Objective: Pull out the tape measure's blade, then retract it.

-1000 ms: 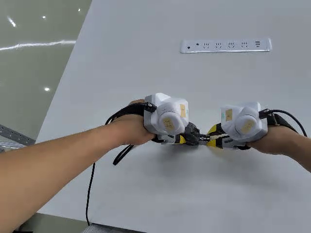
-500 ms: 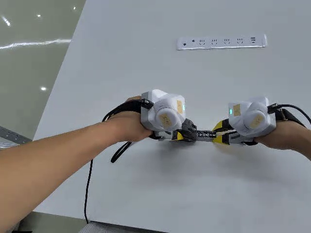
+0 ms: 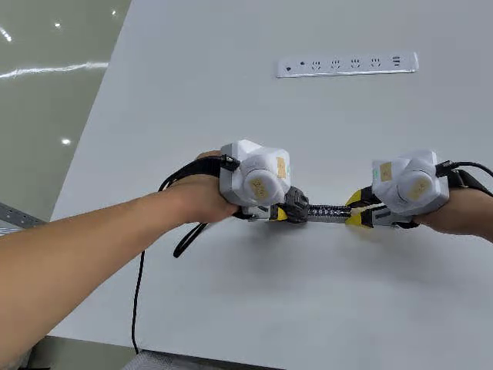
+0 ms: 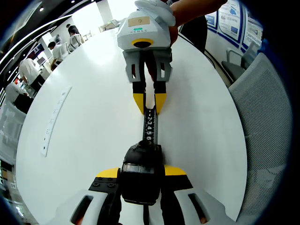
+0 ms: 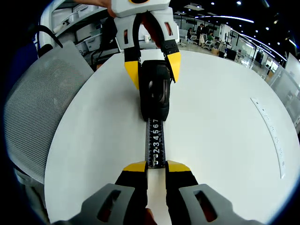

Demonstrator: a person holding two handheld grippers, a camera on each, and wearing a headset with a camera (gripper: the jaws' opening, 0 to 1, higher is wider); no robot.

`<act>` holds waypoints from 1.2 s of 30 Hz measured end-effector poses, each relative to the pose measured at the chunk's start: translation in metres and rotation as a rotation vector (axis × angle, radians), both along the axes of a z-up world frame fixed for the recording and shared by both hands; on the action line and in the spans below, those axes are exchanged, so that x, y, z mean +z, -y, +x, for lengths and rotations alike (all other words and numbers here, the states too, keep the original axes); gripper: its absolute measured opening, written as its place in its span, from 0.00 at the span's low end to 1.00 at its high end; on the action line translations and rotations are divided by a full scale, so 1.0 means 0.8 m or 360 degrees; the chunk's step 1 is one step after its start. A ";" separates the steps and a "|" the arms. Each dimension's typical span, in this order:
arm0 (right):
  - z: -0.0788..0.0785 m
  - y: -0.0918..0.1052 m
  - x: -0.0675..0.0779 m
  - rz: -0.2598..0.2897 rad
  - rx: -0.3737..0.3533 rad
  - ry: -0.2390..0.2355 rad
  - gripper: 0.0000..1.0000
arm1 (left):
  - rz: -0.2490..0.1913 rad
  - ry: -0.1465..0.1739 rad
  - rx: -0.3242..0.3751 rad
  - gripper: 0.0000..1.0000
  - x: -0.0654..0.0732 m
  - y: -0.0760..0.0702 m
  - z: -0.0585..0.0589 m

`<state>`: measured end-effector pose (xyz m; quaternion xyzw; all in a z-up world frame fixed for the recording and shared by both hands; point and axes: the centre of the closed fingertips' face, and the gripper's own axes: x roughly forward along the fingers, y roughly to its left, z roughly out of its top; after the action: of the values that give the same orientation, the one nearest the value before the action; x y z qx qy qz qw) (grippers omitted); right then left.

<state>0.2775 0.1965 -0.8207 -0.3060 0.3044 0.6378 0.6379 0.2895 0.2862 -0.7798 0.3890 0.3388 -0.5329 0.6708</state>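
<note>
Left hand-held gripper point(image 4: 141, 171) clamps black tape-measure case point(image 5: 155, 90) | right hand-held gripper point(image 5: 156, 166) pinches black blade point(image 5: 156, 140) | head view blurs digits we read in gripper views.

White desk point(image 3: 231, 100), plain matte top. White power strip point(image 3: 347, 64) lies flat close to the far edge, long side parallel to it, sockets facing up in a row. Glossy grey-green floor point(image 3: 46, 92) past the left edge, with bright light spots reflected on it. Grey metal strip point(image 3: 19, 216) sits low beyond the near left corner; can't tell what it is. Grey mesh chair point(image 5: 42, 103) back stands just beside the near edge. Office behind: several people point(image 4: 28, 70) standing well beyond the desk, wall posters point(image 4: 232, 23), ceiling lights point(image 5: 220, 18).
</note>
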 end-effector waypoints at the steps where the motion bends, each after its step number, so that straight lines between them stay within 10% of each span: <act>1: 0.000 0.002 0.001 -0.0001 -0.0002 -0.0003 0.08 | 0.0001 -0.0001 -0.0001 0.28 0.000 0.000 0.000; 36: 0.003 0.086 0.001 -0.0087 -0.0054 -0.0014 0.08 | 0.0008 0.0000 -0.0016 0.28 -0.001 0.001 0.000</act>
<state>0.2801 0.1279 -0.8202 -0.3152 0.3296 0.6198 0.6386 0.2895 0.2858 -0.7806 0.3923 0.3382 -0.5354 0.6671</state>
